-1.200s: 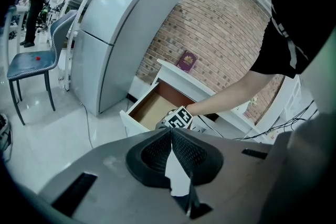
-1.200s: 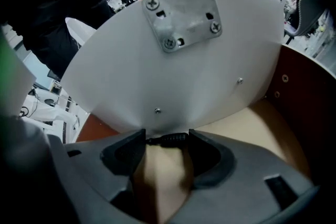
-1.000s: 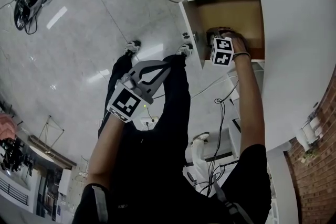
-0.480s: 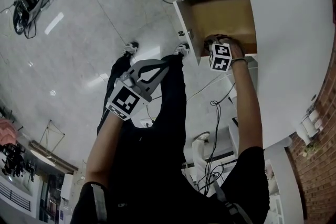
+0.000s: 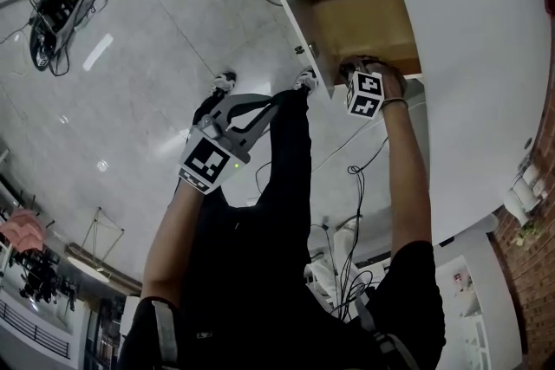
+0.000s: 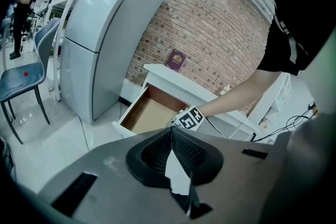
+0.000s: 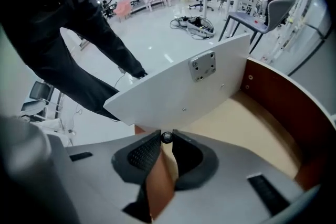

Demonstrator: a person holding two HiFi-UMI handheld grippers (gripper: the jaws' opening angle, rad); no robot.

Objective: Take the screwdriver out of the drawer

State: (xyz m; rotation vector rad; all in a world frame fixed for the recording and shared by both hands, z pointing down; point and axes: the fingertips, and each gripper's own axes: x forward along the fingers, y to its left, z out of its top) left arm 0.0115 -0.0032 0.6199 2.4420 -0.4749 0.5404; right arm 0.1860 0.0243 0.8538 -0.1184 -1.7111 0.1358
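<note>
As your right gripper (image 7: pixel 166 140) is closing on the dark round-ended screwdriver (image 7: pixel 166 137) to lift it out, your clenched, empty left gripper (image 6: pixel 171 131) is waiting.

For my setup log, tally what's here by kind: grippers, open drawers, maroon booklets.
Grippers: 2, the left gripper and the right gripper, its jaws closing on a small dark round thing.
Open drawer: 1
Maroon booklet: 1
Total: 4
</note>
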